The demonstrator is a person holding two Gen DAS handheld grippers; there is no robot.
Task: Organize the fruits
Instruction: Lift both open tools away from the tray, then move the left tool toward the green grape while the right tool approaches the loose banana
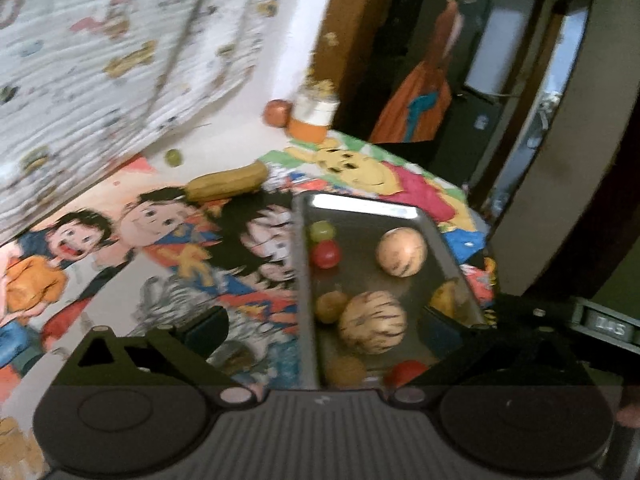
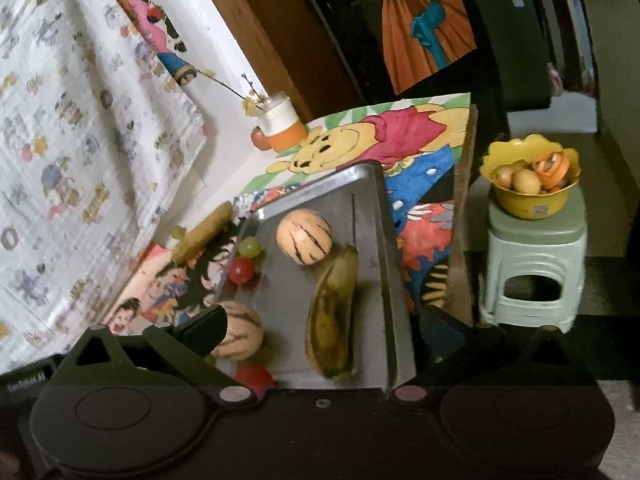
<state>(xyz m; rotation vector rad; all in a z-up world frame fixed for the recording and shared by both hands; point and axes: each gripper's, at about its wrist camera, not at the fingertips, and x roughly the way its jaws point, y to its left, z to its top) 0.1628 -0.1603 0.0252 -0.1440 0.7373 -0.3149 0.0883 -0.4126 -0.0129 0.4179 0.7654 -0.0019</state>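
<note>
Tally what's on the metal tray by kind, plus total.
Striped melons: 2
Banana: 1
Green grape: 1
Red round fruits: 2
Small brown fruits: 2, blurred
Total on the tray: 8

Fruit-crowded metal tray (image 2: 394, 280), bare strip between banana (image 2: 334, 312) and striped melon (image 2: 305, 236), cucumber (image 1: 226, 182) beside tray
</note>
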